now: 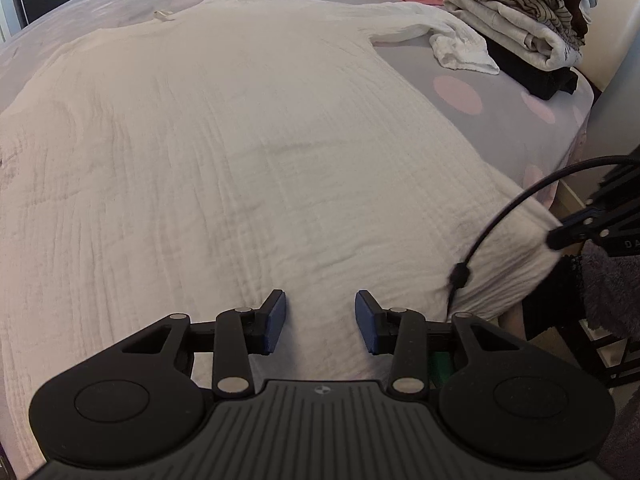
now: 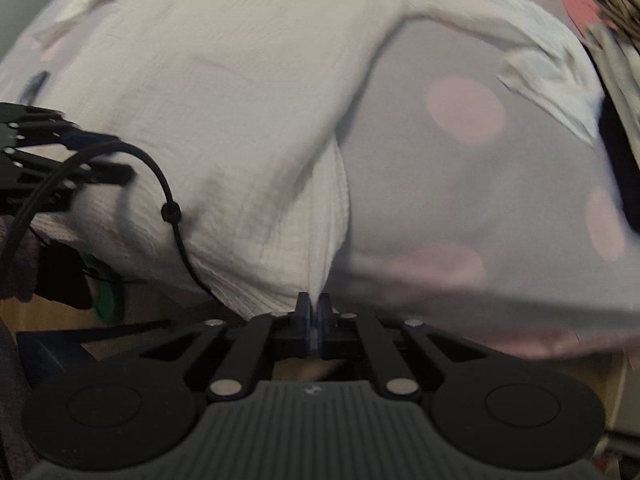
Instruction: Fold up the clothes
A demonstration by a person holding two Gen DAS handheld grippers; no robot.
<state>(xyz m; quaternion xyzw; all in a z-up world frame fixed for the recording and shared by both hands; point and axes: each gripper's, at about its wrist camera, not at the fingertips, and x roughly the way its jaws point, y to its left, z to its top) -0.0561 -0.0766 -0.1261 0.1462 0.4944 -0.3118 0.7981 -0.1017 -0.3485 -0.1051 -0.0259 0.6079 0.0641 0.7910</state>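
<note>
White garment flat, unfolded; stack of folded clothes (image 1: 528, 20) already done.
Left gripper (image 1: 320, 320) spread wide, empty; right gripper (image 2: 314, 312) apparently pinched the white garment (image 1: 220, 140) hem, view blurred.

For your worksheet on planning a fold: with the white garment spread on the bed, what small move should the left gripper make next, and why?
Probably lower the left gripper and close it on the hem of the white garment. It hangs open above the cloth, while the right gripper is already shut on the garment's corner, so a matching hold would let both lift together.
</note>
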